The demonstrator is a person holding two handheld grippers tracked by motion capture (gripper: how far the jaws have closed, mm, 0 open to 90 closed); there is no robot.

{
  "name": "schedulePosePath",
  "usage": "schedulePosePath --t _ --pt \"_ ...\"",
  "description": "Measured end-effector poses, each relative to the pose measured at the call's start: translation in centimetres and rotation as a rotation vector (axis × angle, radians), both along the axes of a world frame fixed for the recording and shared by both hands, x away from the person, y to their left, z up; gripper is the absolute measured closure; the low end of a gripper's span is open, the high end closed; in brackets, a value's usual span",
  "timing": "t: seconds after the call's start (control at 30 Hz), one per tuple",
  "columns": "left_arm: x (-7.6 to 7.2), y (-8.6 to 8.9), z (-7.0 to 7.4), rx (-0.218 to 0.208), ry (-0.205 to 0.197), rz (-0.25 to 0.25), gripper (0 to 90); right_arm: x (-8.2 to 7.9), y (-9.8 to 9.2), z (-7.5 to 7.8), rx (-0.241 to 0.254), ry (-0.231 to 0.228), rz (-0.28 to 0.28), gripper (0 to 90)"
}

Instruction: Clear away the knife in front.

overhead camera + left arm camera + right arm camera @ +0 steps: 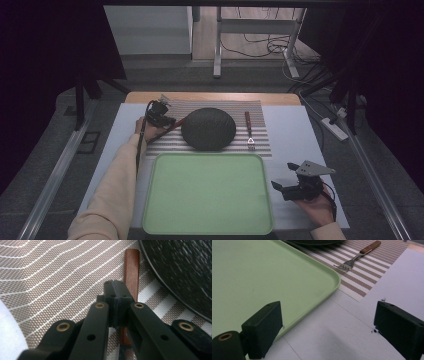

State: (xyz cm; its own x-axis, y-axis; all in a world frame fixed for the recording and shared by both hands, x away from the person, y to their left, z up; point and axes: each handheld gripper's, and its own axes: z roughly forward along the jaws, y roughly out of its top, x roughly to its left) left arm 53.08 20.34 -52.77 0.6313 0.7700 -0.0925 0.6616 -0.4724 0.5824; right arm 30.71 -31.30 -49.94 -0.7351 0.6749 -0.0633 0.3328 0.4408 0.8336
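Note:
My left gripper (pixel 171 121) (pixel 115 295) is over the striped placemat (pixel 165 146) (pixel 50 277), just left of the dark round plate (pixel 208 129) (pixel 180 270). Its jaws are shut, pads pressed flat together with nothing visible between them. A wooden-handled utensil (pixel 167 131) (pixel 131 267) lies right beneath them, its handle tip showing past the jaws. My right gripper (pixel 280 190) (pixel 327 322) rests over the white table by the right front side of the green tray (pixel 207 192) (pixel 249 270), jaws wide open around nothing.
A fork (pixel 249 131) (pixel 359 256) with a wooden handle lies on the placemat (pixel 362 282) right of the plate. The bare tray takes up the near middle of the table. A white tabletop strip (pixel 295 135) runs along the right.

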Motion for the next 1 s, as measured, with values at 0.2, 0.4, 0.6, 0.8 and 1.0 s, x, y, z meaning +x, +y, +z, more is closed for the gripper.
schedulePosePath --t 0.2,0.4,0.6,0.8,1.0 --pt "-0.4 0.2 0.7 0.009 -0.03 0.03 72.2 0.1 0.1 0.0 -0.003 -0.002 0.002 8.3" --pt "-1.1 0.7 2.8 0.071 -0.001 -0.036 33.2 0.2 0.2 0.0 0.001 0.0 0.01 8.3" --pt "-1.6 0.7 3.5 0.137 0.039 -0.077 25.4 0.2 0.3 0.0 -0.004 0.005 0.017 8.3" --pt "-1.6 0.3 3.5 0.161 0.068 -0.109 26.5 0.3 0.4 -0.1 -0.007 0.009 0.016 8.3" --pt "-1.3 -0.4 3.0 0.201 0.102 -0.126 28.4 0.3 0.5 -0.1 -0.009 0.013 0.018 8.3"
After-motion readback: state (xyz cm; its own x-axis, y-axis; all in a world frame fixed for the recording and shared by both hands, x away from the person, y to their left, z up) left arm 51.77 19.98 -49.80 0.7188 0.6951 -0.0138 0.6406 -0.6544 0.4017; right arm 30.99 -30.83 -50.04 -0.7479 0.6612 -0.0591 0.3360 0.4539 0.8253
